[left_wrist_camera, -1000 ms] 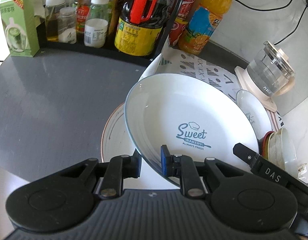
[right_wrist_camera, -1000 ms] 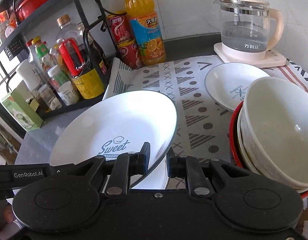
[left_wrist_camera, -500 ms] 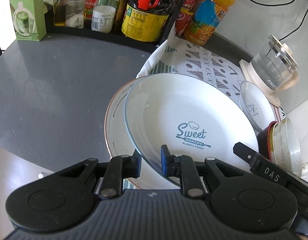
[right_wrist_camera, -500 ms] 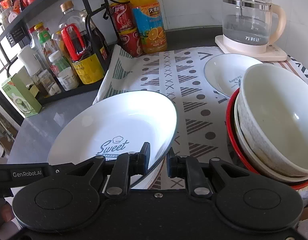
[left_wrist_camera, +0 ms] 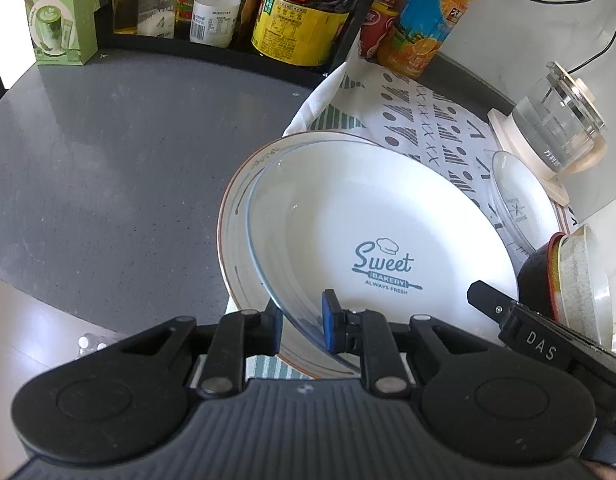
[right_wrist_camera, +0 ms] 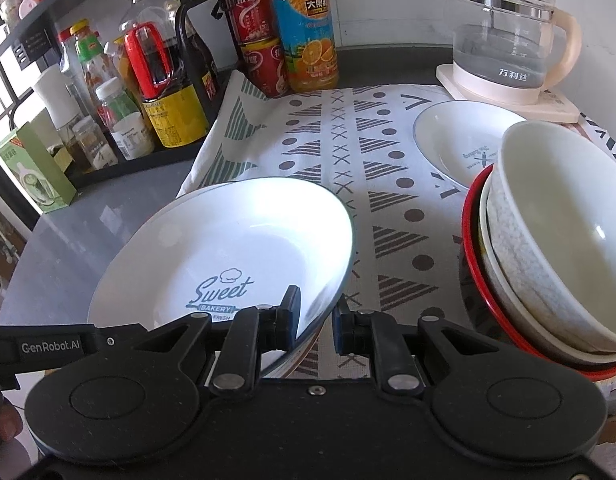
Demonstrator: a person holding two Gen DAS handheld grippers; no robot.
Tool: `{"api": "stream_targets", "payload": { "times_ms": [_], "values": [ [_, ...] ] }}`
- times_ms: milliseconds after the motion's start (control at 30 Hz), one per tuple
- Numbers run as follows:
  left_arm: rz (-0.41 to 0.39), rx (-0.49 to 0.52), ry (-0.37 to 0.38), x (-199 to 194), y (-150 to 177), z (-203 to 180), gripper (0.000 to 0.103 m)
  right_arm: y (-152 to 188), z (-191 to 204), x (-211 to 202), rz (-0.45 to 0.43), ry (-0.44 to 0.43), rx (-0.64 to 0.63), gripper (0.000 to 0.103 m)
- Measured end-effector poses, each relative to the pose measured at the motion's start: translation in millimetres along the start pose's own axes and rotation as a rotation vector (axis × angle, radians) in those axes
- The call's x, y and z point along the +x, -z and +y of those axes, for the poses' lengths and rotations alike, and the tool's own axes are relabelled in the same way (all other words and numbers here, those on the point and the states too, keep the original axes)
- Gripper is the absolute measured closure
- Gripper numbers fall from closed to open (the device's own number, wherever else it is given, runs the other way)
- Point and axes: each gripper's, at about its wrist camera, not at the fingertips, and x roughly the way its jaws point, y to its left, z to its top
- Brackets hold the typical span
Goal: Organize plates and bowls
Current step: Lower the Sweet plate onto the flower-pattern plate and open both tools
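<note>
Both grippers hold one white "Sweet Bakery" plate point(left_wrist_camera: 371, 232) by its near rim. My left gripper point(left_wrist_camera: 302, 326) is shut on its left edge. My right gripper point(right_wrist_camera: 315, 322) is shut on its right edge point(right_wrist_camera: 244, 248). The plate hangs just above a larger brown-rimmed plate point(left_wrist_camera: 238, 224) lying on the patterned cloth point(right_wrist_camera: 347, 152). A smaller white plate point(right_wrist_camera: 459, 144) lies on the cloth at the back right. A stack of bowls point(right_wrist_camera: 547, 248), white on top and red-rimmed at the bottom, stands at the right.
A black rack with bottles and jars point(right_wrist_camera: 148, 80) lines the back left. An orange juice bottle point(right_wrist_camera: 308, 32) and red cans point(right_wrist_camera: 260, 40) stand behind the cloth. A glass kettle point(right_wrist_camera: 507, 40) is at the back right. A green box point(left_wrist_camera: 56, 20) stands on the grey counter point(left_wrist_camera: 108, 160).
Both grippers have lowered the Sweet Bakery plate and brought it over the brown-rimmed plate, which now shows around its left edge. Both grips are unchanged.
</note>
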Motion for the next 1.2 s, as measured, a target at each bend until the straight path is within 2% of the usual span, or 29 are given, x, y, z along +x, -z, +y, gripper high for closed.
{"api": "stream_targets", "payload": {
  "times_ms": [267, 367, 467, 567, 1000, 1067, 1200],
  "values": [
    [0.039, -0.008, 0.010, 5.3, -6.3, 4.2, 0.084, -0.6, 4.0, 3.3, 0.002, 0.033, -0.017, 0.090],
    [0.021, 0.006, -0.053, 1.6, -11.1, 4.3, 0.083, -1.3, 0.7, 5.7, 0.010, 0.036, -0.004, 0.091],
    [0.011, -0.009, -0.043, -0.1, -15.7, 11.0, 0.083, -1.3, 0.6, 6.4, 0.011, 0.037, 0.000, 0.091],
    [-0.014, 0.004, -0.061, -2.7, -21.0, 13.9, 0.083, -2.7, -0.2, 7.9, 0.015, 0.038, 0.004, 0.091],
    [-0.033, 0.032, -0.103, 9.5, -37.1, 15.9, 0.082, -5.8, 1.1, 22.9, 0.054, 0.060, -0.014, 0.087],
    [-0.015, 0.025, -0.118, 13.6, -40.8, 18.0, 0.082, -6.4, 1.6, 25.1, 0.060, 0.058, -0.019, 0.086],
    [-0.001, 0.001, -0.104, 18.3, -44.7, 25.3, 0.081, -7.7, 1.2, 30.1, 0.070, 0.050, -0.022, 0.085]
  ]
}}
